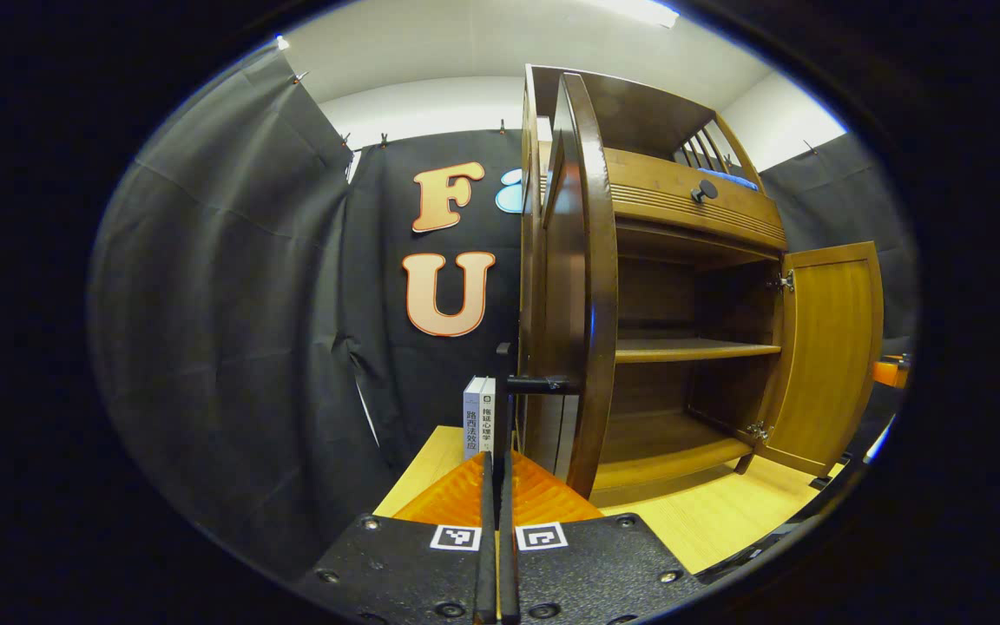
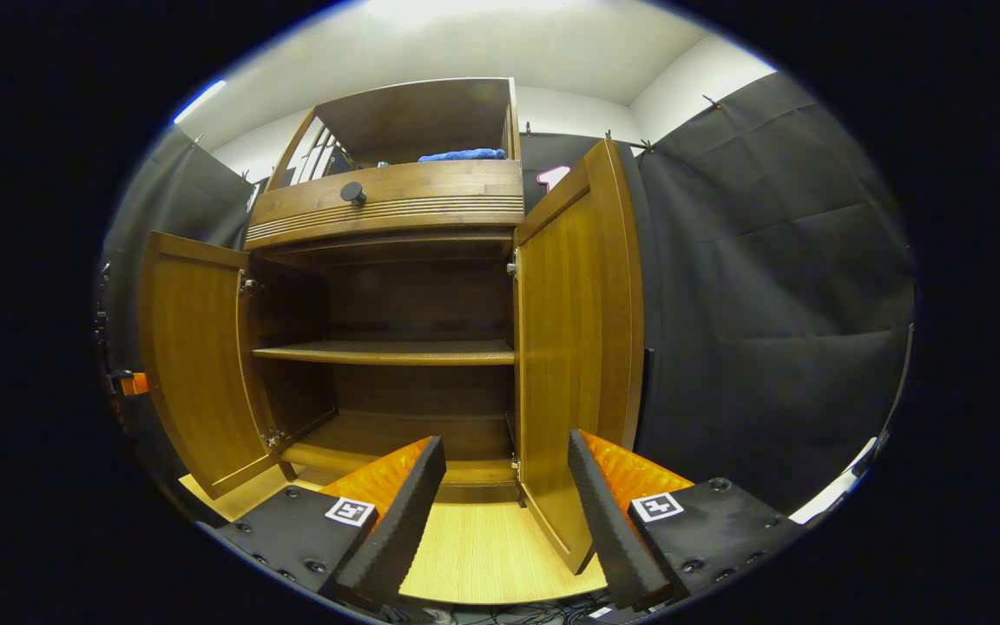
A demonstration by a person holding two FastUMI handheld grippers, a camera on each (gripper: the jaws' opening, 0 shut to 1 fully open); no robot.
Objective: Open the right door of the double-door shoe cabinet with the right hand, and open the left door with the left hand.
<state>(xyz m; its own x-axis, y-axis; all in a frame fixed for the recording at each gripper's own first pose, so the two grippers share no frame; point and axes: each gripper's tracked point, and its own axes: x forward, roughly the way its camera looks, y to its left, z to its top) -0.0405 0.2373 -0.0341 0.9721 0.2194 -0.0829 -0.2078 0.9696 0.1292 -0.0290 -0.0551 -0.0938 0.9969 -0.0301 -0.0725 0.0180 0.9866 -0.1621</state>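
The brown wooden shoe cabinet (image 2: 396, 187) stands with both doors swung wide, its shelves bare. In the left gripper view the left door (image 1: 594, 286) is edge-on just ahead. Its black knob (image 1: 535, 383) juts toward my left gripper (image 1: 497, 458), whose fingers are pressed together on the knob's lower rim. In the right gripper view my right gripper (image 2: 504, 438) is open, and the right door (image 2: 578, 338) stands free just beyond and between its fingertips. The left door (image 2: 196, 365) hangs open at the far left there.
The cabinet sits on a light wooden tabletop (image 2: 483, 547). Two upright books (image 1: 480, 415) stand left of the cabinet against the black cloth. A drawer with a black knob (image 2: 352, 193) is above the doors, and a blue cloth (image 2: 463, 155) lies on top.
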